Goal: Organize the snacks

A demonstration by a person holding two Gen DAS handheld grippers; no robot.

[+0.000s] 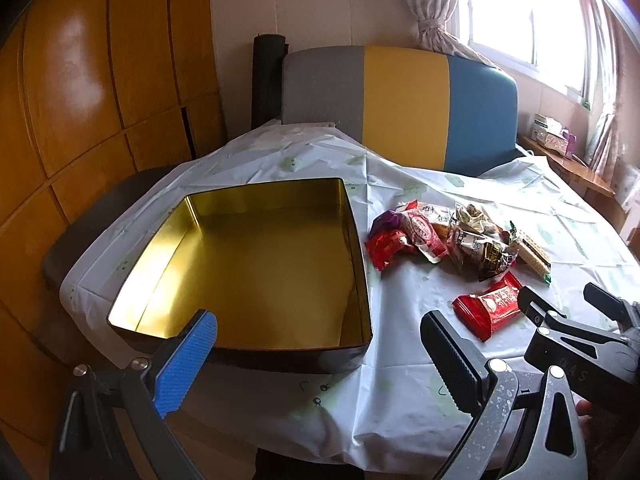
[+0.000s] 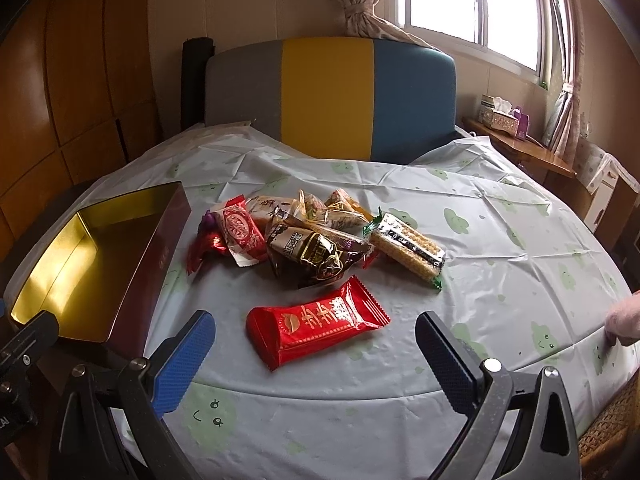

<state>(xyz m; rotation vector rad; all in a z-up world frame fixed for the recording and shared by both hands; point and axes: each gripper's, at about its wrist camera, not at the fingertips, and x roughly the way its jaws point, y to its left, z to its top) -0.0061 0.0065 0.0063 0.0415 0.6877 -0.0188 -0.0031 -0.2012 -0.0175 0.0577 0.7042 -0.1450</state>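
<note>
An open empty tin box (image 1: 256, 264) with a gold inside stands on the left of the table; it also shows in the right wrist view (image 2: 80, 256). A pile of wrapped snacks (image 1: 448, 236) lies to its right, also seen from the right wrist (image 2: 304, 236). One red snack packet (image 2: 316, 322) lies apart, nearest me, also in the left wrist view (image 1: 490, 308). My left gripper (image 1: 316, 356) is open and empty over the box's near right corner. My right gripper (image 2: 314, 356) is open and empty, just short of the red packet; it shows in the left wrist view (image 1: 560, 308).
A pale tablecloth with green prints (image 2: 500, 248) covers the table. A grey, yellow and blue chair back (image 2: 332, 92) stands behind it. Wooden panels (image 1: 80, 100) are at the left. A side shelf with tissue boxes (image 2: 504, 120) sits under the window at the right.
</note>
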